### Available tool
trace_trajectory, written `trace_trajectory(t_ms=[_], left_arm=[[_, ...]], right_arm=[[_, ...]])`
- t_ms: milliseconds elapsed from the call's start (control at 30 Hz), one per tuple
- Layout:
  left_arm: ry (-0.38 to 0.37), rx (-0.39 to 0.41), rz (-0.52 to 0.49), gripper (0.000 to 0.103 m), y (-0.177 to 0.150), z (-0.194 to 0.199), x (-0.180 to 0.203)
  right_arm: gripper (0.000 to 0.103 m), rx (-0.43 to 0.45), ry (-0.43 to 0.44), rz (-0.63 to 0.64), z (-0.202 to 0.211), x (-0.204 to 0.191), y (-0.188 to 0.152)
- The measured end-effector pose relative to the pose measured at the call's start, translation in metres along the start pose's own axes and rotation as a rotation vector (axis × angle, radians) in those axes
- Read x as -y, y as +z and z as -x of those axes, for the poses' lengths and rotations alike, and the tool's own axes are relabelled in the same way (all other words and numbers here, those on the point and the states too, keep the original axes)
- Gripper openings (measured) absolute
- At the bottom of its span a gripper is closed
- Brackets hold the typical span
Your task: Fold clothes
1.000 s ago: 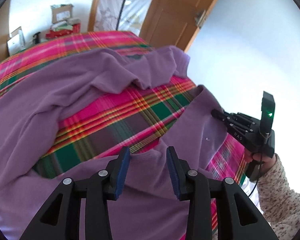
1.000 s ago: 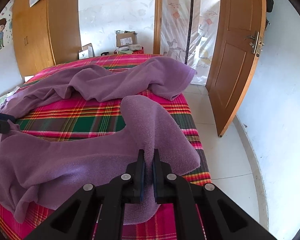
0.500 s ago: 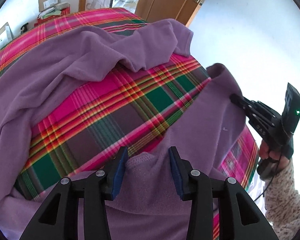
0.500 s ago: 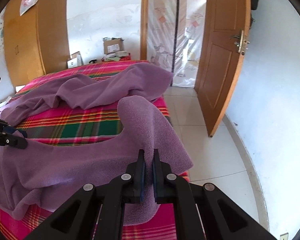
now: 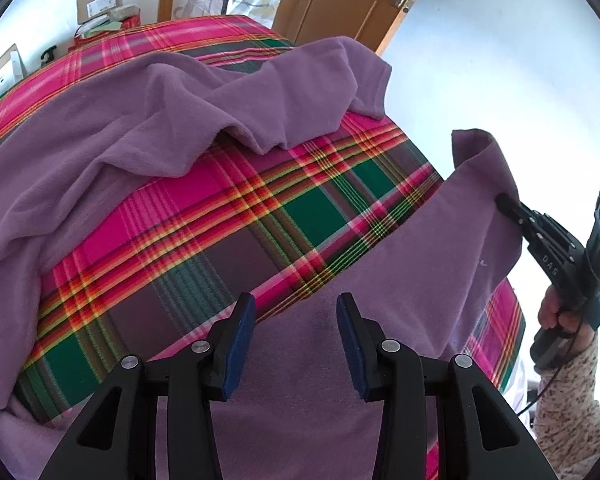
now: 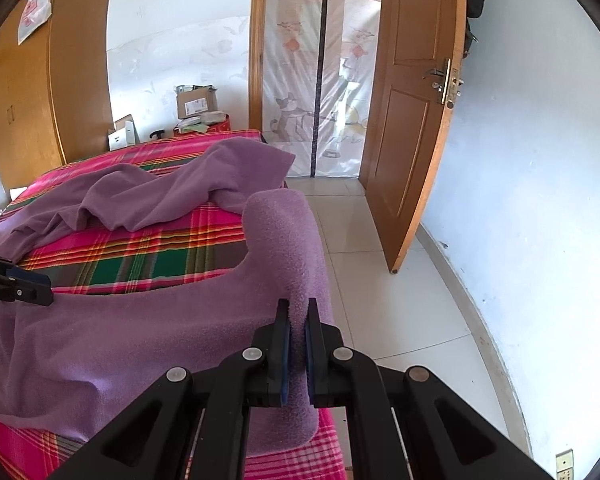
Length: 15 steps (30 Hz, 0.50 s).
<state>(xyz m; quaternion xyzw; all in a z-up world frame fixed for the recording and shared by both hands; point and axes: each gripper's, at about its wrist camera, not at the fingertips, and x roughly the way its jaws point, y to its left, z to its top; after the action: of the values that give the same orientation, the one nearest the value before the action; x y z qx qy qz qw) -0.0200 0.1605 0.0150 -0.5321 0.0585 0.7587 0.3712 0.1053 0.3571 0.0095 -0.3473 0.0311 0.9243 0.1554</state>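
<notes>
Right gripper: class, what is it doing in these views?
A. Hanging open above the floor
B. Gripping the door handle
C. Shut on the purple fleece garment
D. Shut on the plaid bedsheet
C: in the right wrist view the right gripper is shut, with a fold of the purple fleece garment pinched between its blue pads.

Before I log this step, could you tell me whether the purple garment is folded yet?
Not yet: the purple garment lies rumpled across the bed, one end pinched in the right hand-held gripper.

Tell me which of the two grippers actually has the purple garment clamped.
The right gripper: its jaws are shut on a raised fold of the purple garment. The left gripper hovers over the same cloth with jaws apart, gripping nothing.
</notes>
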Motion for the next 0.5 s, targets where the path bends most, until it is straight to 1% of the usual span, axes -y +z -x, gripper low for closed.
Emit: trace_trajectory(t_ms=[267, 433, 500], left_arm=[[-0.003, 0.006, 0.007, 0.044, 0.001, -0.006, 0.005], [0.002, 0.050, -0.011, 0.044, -0.010, 0.008, 0.018], [-0.005, 0.052, -0.026, 0.044, -0.017, 0.012, 0.024]], right_arm=[[0.006, -0.027, -0.017, -0.014, -0.005, 0.006, -0.001], [0.006, -0.039, -0.020, -0.017, -0.006, 0.009, -0.004], [0.006, -0.036, -0.020, -0.019, -0.004, 0.009, -0.004]])
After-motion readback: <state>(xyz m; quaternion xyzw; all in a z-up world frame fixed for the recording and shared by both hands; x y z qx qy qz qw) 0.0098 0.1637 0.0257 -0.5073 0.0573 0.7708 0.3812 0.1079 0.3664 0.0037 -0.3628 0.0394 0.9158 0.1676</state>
